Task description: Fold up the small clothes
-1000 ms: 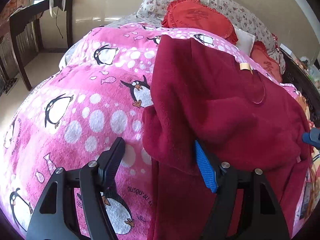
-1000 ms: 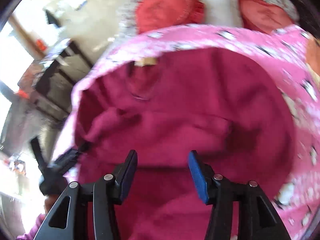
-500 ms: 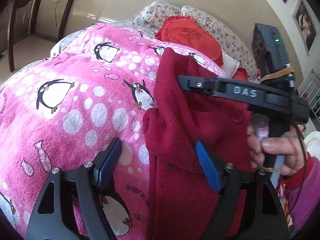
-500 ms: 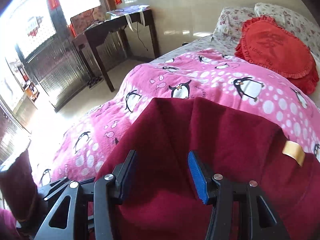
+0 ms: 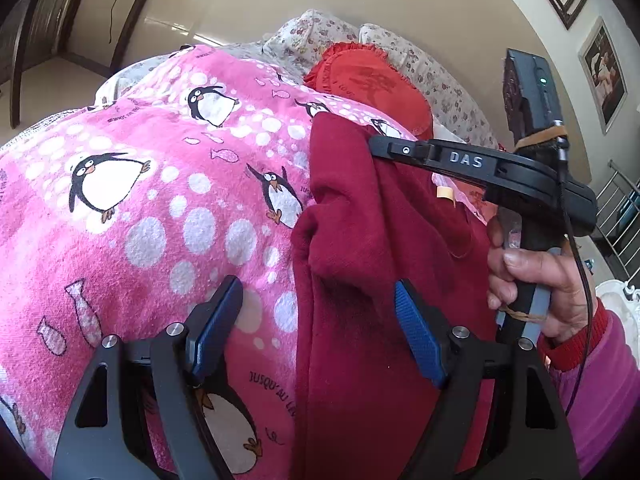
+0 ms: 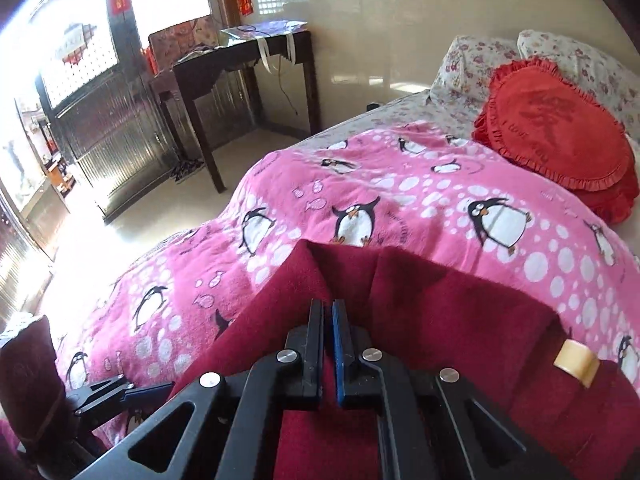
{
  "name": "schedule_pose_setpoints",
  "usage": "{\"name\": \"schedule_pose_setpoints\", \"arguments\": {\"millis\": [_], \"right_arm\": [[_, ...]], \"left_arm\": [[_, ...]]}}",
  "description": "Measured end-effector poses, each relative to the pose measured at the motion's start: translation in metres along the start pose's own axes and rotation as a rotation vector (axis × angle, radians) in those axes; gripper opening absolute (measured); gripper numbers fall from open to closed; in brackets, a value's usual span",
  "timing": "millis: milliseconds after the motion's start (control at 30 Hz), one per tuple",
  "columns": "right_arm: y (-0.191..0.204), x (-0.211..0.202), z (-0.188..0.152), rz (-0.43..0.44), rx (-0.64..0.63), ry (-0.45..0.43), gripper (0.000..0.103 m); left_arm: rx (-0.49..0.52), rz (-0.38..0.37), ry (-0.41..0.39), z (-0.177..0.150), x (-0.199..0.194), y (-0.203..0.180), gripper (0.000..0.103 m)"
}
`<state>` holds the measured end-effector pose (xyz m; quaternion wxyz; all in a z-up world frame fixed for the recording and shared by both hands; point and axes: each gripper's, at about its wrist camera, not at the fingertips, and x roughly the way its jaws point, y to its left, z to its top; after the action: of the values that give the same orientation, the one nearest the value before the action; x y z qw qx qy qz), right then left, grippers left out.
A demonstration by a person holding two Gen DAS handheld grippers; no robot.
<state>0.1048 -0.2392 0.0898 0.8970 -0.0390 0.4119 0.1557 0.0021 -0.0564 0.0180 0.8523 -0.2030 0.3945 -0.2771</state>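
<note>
While the garment (image 5: 360,240) lies on the penguin blanket (image 5: 160,200), its far edge is pinched by the right gripper (image 6: 332,312). Beside its near edge, the left gripper (image 5: 316,312) is held apart; a clamp there is judged next.

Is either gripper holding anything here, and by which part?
The right gripper is shut on the dark red garment, pinching a fold at its upper edge. The left gripper is open and holds nothing.

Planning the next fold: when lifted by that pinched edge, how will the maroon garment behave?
Probably floppy: the maroon garment already creases and slumps. Its fleecy nap looks grippy, so the right tongs likely hold. It may drag on the penguin blanket.
</note>
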Motion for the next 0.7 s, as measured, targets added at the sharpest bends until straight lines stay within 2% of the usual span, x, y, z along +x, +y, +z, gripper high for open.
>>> {"name": "schedule_pose_setpoints", "arguments": {"millis": [133,300,367,433,467,500,567,700], "right_arm": [[-0.003,0.026,0.006,-0.148,-0.010,0.023,0.003],[-0.013,0.027,0.000,-0.015,0.121,0.051,0.005],[-0.018,0.013,-0.007,-0.001,0.156,0.094,0.012],[-0.024,-0.011,-0.020,-0.014,0.154,0.091,0.031],[-0.028,-0.027,-0.029,-0.039,0.148,0.085,0.046],[-0.035,-0.046,-0.041,-0.074,0.146,0.074,0.050],[-0.053,-0.077,-0.064,-0.129,0.165,0.067,0.050],[-0.110,-0.132,-0.121,-0.248,0.293,0.094,0.051]], "left_arm": [[-0.008,-0.009,-0.003,0.001,-0.001,0.002,0.078],[-0.009,-0.009,-0.002,0.002,0.000,0.002,0.078],[-0.009,-0.009,-0.003,0.002,-0.001,0.002,0.078],[-0.010,-0.011,-0.003,0.002,-0.001,0.002,0.078],[-0.010,-0.012,-0.003,0.002,-0.001,0.002,0.078],[-0.010,-0.011,-0.003,0.002,-0.001,0.002,0.078],[-0.009,-0.010,-0.003,0.002,-0.001,0.002,0.078],[-0.009,-0.009,-0.003,0.002,-0.001,0.002,0.078]]}}
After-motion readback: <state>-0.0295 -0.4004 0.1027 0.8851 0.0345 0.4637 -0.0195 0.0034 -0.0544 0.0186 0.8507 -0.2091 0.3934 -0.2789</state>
